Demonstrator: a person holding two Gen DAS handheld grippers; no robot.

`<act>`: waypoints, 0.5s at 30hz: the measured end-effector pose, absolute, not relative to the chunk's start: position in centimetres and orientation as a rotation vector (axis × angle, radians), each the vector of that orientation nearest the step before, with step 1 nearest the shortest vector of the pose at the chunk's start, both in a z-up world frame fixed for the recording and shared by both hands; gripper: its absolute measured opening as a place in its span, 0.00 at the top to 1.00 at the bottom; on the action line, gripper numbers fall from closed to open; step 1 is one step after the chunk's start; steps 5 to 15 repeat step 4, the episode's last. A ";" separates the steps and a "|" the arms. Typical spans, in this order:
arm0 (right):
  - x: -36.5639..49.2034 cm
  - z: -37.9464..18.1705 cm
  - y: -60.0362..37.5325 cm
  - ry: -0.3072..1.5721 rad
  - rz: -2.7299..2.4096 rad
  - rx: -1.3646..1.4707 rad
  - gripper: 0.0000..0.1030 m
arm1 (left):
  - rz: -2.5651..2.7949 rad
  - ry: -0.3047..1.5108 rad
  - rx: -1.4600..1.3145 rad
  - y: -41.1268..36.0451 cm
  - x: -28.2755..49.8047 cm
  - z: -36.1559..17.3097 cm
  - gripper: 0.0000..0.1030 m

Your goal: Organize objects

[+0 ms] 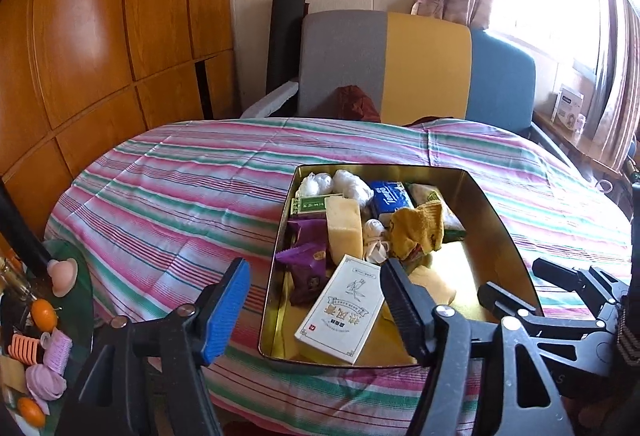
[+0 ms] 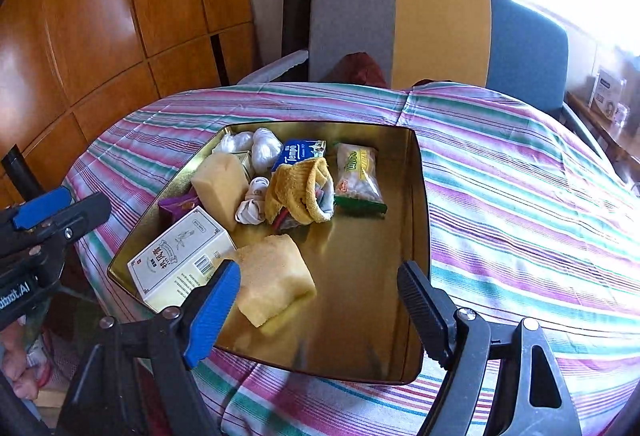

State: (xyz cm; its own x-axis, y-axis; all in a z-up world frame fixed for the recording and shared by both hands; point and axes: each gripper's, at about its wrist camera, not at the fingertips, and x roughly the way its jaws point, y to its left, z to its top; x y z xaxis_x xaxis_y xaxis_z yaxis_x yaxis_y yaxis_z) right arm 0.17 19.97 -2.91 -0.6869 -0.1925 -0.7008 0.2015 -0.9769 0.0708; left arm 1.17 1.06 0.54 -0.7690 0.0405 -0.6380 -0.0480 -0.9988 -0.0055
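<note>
Both my grippers stand with fingers apart and hold nothing: the left gripper [image 1: 316,308] hovers over the near left part of the gold tin tray [image 1: 496,220], and the right gripper [image 2: 320,304] hovers over its near edge. The tray lies on the striped worktop [image 2: 520,195]. In it, my left camera shows the white box [image 1: 340,312] at the front, a purple packet [image 1: 308,260] behind it and a green box [image 1: 308,205] further back; in the right view the purple one is mostly hidden and the green one I cannot make out. The right view shows more clearly the near sponge [image 2: 276,284], lying just beside the white box, and the snack bag [image 2: 358,175] beside the yellow sock [image 2: 300,187]. Only the left view shows a side table [image 1: 86,276] with small oranges [image 1: 43,314].
</note>
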 end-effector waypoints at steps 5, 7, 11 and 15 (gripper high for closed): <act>0.1 -3.0 19.9 0.016 -2.708 1.123 0.21 | 2.895 0.001 -1.075 0.9 0.8 0.3 0.36; 0.1 -3.0 19.9 0.016 -2.708 1.123 0.21 | 2.895 0.001 -1.075 0.9 0.8 0.3 0.36; 0.1 -3.0 19.9 0.016 -2.708 1.123 0.21 | 2.895 0.001 -1.075 0.9 0.8 0.3 0.36; 0.1 -3.0 19.9 0.016 -2.708 1.123 0.21 | 2.895 0.001 -1.075 0.9 0.8 0.3 0.36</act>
